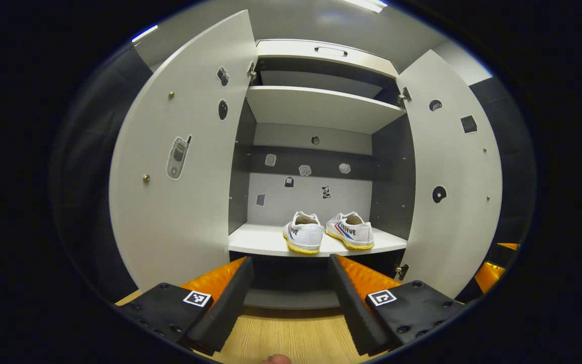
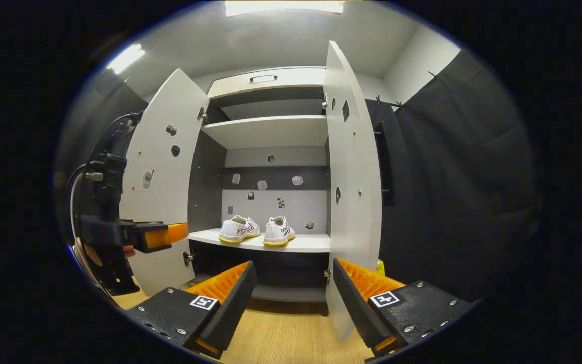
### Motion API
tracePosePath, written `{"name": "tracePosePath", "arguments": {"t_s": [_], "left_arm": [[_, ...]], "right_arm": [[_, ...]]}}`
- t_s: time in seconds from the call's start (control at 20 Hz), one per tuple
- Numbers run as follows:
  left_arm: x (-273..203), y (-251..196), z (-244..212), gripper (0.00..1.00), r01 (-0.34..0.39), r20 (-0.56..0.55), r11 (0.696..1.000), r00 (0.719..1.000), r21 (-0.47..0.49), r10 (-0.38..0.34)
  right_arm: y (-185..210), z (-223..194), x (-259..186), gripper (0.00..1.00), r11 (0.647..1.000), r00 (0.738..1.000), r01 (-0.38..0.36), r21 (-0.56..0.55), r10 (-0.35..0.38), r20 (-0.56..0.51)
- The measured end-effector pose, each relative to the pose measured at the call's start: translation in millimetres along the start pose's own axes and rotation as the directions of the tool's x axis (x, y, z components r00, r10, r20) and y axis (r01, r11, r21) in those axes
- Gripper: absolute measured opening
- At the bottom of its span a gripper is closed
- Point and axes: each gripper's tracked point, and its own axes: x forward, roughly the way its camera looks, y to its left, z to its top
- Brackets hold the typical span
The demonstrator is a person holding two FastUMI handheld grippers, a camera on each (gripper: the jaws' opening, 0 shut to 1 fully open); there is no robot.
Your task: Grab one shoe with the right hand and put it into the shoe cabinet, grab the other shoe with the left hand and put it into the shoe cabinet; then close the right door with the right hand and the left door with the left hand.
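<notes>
With both shoes [image 1: 329, 231] on the shelf [image 1: 265, 241], doors next. Right gripper [image 2: 291, 298] and left gripper [image 1: 291, 296] gaping, empty. Right door [image 2: 354, 192] likely light, stiff, free-swinging: push flat near outer edge; same for left door [image 1: 180, 167].

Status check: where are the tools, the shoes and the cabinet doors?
Left tool open, empty. Right tool open, empty, near right door. Both shoes on cabinet shelf. Left door and right door open; nothing blocking.
</notes>
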Motion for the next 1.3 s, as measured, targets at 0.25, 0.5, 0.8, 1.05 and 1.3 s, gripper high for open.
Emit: {"name": "tracePosePath", "arguments": {"t_s": [0.25,0.5,0.8,1.05,1.3], "left_arm": [[-36,-9,-21,0.97,0.001,0.003,0.999,1.0,-0.043,-0.001],[-55,-26,-36,0.97,0.025,0.0,1.0,1.0,-0.013,-0.025],[-60,-30,-40,0.97,0.042,-0.007,0.999,0.999,-0.028,-0.042],[-57,-24,-46,0.97,0.031,-0.021,0.999,0.999,-0.03,-0.032],[-55,-25,-42,0.96,0.044,-0.008,0.999,0.999,-0.017,-0.044]], "right_arm": [[-49,82,20,0.94,0.999,0.993,0.031,0.033,-0.035,0.116],[-174,159,31,0.94,0.971,0.961,0.233,-0.06,-0.221,0.164],[-211,164,76,0.94,0.954,0.956,0.275,-0.118,-0.258,0.14],[-202,161,77,0.88,0.963,0.962,0.253,-0.098,-0.239,0.134],[-162,160,80,0.87,0.979,0.976,0.183,-0.088,-0.17,0.137]]}}
